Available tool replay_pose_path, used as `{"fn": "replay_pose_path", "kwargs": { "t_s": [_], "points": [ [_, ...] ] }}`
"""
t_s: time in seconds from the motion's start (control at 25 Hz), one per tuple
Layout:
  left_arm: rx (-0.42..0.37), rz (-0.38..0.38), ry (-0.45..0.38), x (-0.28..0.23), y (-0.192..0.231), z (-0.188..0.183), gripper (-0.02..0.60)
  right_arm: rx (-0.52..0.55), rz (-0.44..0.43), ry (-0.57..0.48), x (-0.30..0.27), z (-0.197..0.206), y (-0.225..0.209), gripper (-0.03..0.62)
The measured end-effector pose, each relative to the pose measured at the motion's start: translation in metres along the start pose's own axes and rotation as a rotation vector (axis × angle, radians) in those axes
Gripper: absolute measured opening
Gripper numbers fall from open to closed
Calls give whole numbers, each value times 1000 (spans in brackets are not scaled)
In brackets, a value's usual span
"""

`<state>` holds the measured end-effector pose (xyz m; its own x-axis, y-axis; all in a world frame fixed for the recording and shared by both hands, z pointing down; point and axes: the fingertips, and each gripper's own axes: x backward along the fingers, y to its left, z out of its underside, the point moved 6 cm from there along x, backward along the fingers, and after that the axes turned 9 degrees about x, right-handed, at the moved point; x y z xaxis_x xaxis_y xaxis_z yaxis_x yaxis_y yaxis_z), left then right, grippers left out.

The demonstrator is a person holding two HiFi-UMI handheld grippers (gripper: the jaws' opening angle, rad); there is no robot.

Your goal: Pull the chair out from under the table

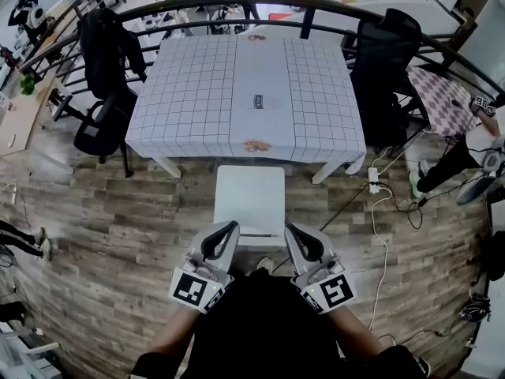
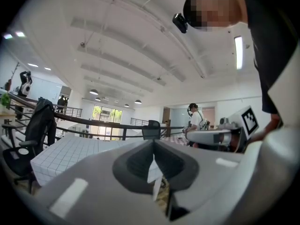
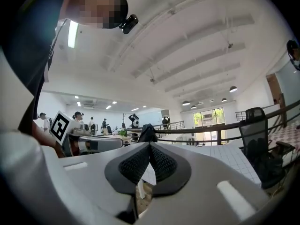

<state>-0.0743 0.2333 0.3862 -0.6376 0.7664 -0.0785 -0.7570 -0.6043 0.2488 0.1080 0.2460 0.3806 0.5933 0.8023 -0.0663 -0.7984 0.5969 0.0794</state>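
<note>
A white chair (image 1: pixel 250 200) stands on the wood floor just in front of the table (image 1: pixel 197 93), which wears a white grid-pattern cloth. The chair's seat is almost wholly out from under the table's near edge. My left gripper (image 1: pixel 232 228) and right gripper (image 1: pixel 290 229) hover side by side over the seat's near edge, both pointing level toward the table. Each is shut with nothing between its pads. In the left gripper view the left gripper (image 2: pixel 153 142) has its jaws met, and a bit of the white chair (image 2: pixel 152 171) shows below. The right gripper (image 3: pixel 150 145) looks the same in its own view.
A black office chair (image 1: pixel 106 61) with a jacket stands at the table's left, another (image 1: pixel 387 61) at its right. A power strip with cables (image 1: pixel 373 181) lies on the floor right of the white chair. A person (image 1: pixel 461 152) stands far right. A curved railing (image 1: pixel 237 2) runs behind.
</note>
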Motion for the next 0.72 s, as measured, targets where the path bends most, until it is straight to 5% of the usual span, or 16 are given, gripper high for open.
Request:
{"fn": "replay_pose_path", "kwargs": {
  "t_s": [0.36, 0.72],
  "points": [
    [-13, -66, 3, -3, -9, 10, 11, 18, 105, 30, -1, 5, -10, -2],
    [-92, -236, -113, 7, -9, 7, 11, 66, 217, -14, 4, 9, -8, -2]
  ]
}}
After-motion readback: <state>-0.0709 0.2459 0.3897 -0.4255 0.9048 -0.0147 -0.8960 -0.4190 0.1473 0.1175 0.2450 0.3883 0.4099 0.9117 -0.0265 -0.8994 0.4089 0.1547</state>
